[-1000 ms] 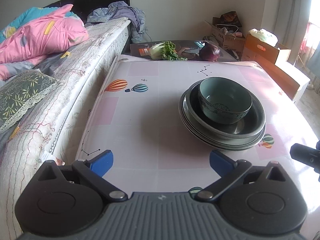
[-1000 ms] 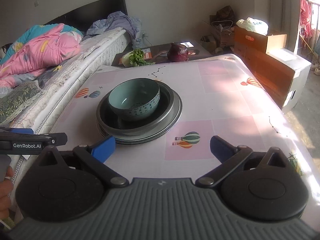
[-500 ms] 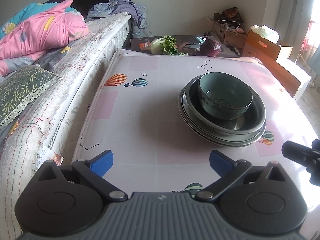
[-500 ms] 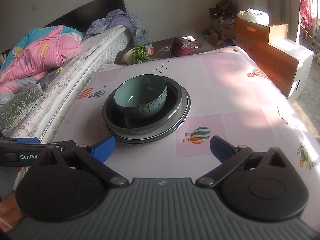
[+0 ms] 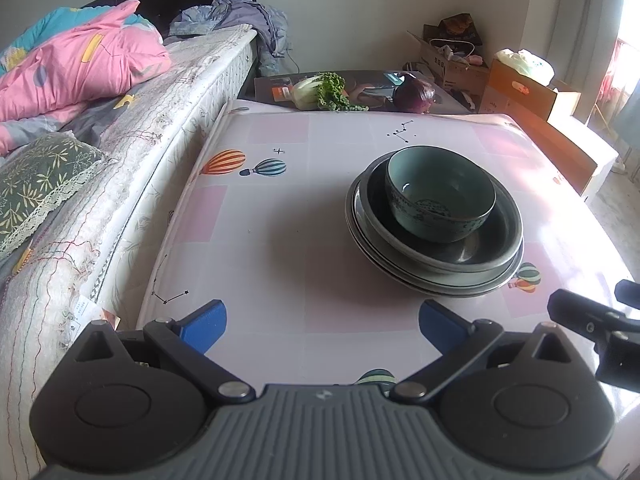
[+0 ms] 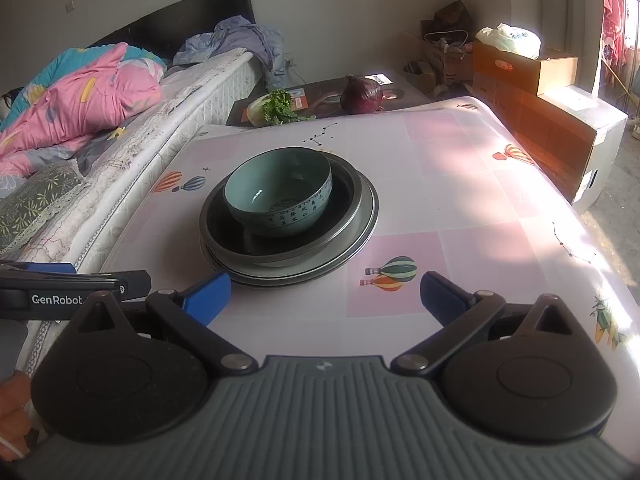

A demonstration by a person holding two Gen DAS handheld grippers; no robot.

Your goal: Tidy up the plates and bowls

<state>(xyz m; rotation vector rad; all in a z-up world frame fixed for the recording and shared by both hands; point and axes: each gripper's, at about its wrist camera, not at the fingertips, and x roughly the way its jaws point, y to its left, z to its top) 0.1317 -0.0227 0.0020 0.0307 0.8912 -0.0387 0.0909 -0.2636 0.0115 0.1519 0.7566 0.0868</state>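
1. The plates [image 5: 434, 268] lay so closely stacked that their number could not be told; the bowl [image 5: 440, 196] hid the dark dish's middle.
2. The glazed teal bowl, round with a printed band, sat in that dish, mid-table on the glossy balloon-printed tablecloth [image 5: 280, 220].
3. The left gripper [image 5: 322, 322] was spread wide and empty, near the table's edge.
4. The right gripper [image 6: 325, 294] stood likewise spread, holding nothing, its blue pads [image 6: 208, 296] just near of the plates.

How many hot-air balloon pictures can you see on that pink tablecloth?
5 visible in the right wrist view: an orange-and-blue pair left of the stacked grey plates, a green-and-orange pair in front, one orange balloon far right. The dishes or grippers may hide more.
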